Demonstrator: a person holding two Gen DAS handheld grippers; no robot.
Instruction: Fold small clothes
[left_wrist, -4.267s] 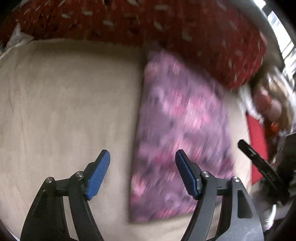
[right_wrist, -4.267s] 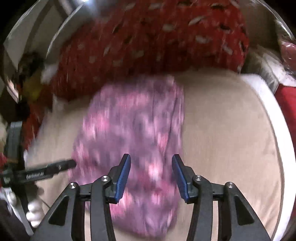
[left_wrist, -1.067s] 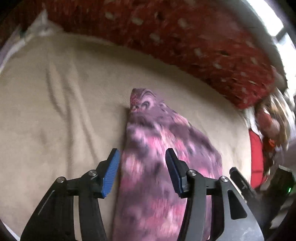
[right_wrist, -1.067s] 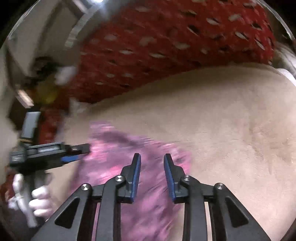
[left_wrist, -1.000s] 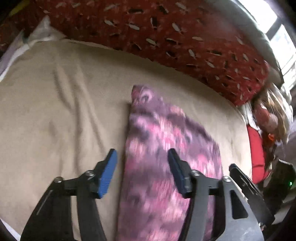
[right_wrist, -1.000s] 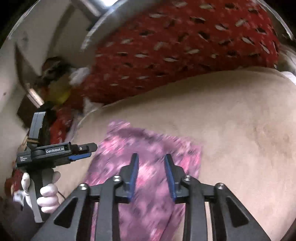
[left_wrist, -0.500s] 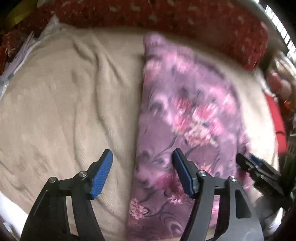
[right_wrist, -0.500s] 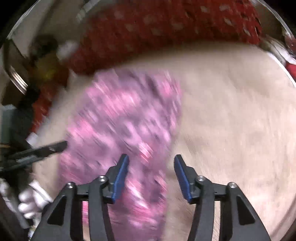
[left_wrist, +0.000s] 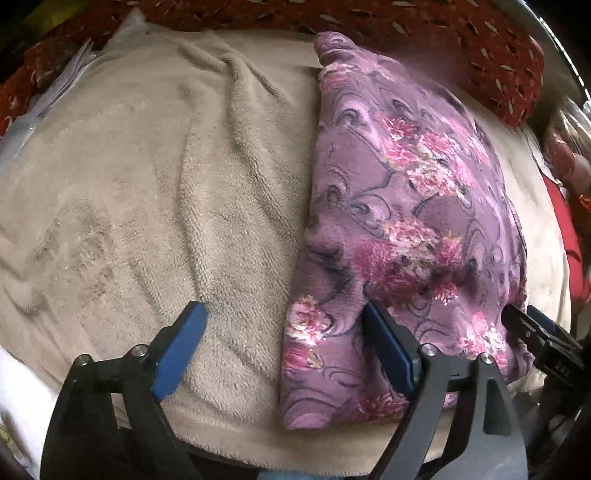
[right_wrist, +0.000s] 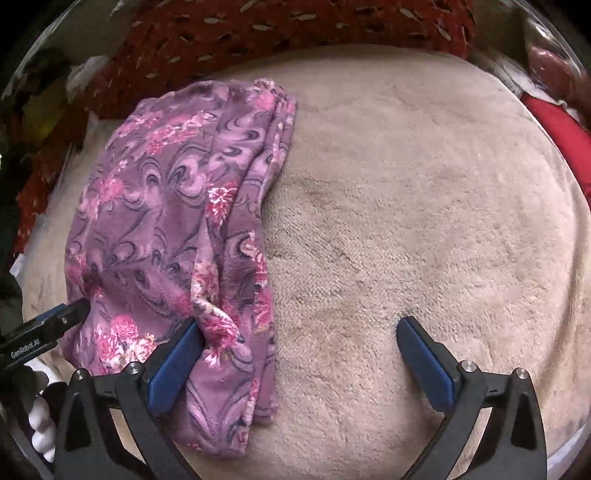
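A purple floral garment (left_wrist: 399, 221) lies folded into a long strip on a beige fleece blanket (left_wrist: 147, 184). It also shows in the right wrist view (right_wrist: 177, 221), with its layered edges on its right side. My left gripper (left_wrist: 284, 354) is open and empty, its jaws astride the garment's near left edge. My right gripper (right_wrist: 303, 358) is wide open and empty, with its left finger (right_wrist: 177, 358) against the garment's near end and its right finger over bare blanket (right_wrist: 406, 221).
A red patterned blanket (left_wrist: 406, 26) is heaped along the far side, also in the right wrist view (right_wrist: 277, 26). Red cloth (right_wrist: 557, 136) lies at the right edge. The blanket's near edge drops off just below the grippers.
Both grippers opened wider and let the garment go. It now lies flat and still on the blanket, and both views have come closer over its near end.
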